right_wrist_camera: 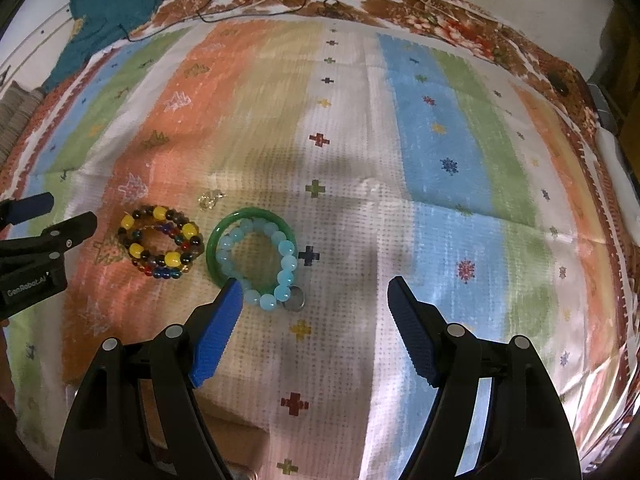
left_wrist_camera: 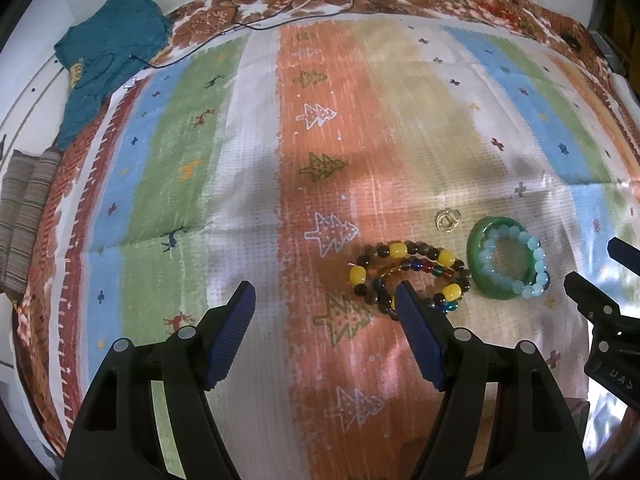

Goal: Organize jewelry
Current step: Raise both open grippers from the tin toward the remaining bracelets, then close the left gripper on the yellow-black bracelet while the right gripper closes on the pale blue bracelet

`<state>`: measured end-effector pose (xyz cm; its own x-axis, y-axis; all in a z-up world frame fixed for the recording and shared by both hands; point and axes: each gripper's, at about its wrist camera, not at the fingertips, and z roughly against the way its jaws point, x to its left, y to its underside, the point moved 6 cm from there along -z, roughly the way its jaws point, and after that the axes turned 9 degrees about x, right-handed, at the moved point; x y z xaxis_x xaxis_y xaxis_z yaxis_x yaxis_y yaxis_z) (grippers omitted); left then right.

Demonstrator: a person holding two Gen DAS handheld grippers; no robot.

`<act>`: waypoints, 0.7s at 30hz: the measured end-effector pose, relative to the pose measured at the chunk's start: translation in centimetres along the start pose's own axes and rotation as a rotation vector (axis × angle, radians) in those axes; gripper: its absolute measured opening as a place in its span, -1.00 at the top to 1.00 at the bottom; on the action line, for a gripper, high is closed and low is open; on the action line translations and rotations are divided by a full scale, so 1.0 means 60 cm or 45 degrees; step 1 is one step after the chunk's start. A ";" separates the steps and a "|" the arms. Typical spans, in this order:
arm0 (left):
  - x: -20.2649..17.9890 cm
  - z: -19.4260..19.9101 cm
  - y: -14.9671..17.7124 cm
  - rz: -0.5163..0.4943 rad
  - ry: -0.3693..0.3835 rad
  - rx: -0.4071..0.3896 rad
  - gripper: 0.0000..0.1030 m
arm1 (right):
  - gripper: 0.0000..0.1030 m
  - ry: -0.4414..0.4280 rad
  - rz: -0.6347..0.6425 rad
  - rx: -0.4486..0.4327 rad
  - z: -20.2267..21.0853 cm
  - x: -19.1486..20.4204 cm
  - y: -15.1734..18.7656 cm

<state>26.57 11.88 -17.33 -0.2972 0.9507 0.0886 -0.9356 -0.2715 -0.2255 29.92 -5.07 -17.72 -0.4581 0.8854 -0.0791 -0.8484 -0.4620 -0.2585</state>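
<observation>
Left gripper (left_wrist_camera: 326,294) spread wide, nothing between the blue pads, hanging over the striped cloth (left_wrist_camera: 248,184) just left of the jewelry; right gripper (right_wrist_camera: 314,290) likewise spread and empty, its left pad overlapping the green bangle (right_wrist_camera: 224,226) in view. Jewelry clustered toward the near edge of the cloth: yellow-and-dark bead bracelet (right_wrist_camera: 158,240) stacked with a multicolour one, bangle just right of it with a pale blue bead bracelet (right_wrist_camera: 280,256) lying across it. Small gold piece (right_wrist_camera: 208,200) just beyond, apart; teal garment (left_wrist_camera: 108,52) at far left corner, cables (left_wrist_camera: 304,16) along far edge.
</observation>
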 end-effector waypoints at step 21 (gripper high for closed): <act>-0.008 -0.079 -0.030 -0.042 -0.042 0.107 -0.39 | -0.20 -0.027 0.015 0.087 -0.048 0.013 -0.022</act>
<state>29.27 12.63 -21.57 -0.2709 0.9543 0.1266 -0.9573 -0.2533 -0.1395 31.45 -3.62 -20.25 -0.4729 0.8790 -0.0609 -0.8587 -0.4752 -0.1916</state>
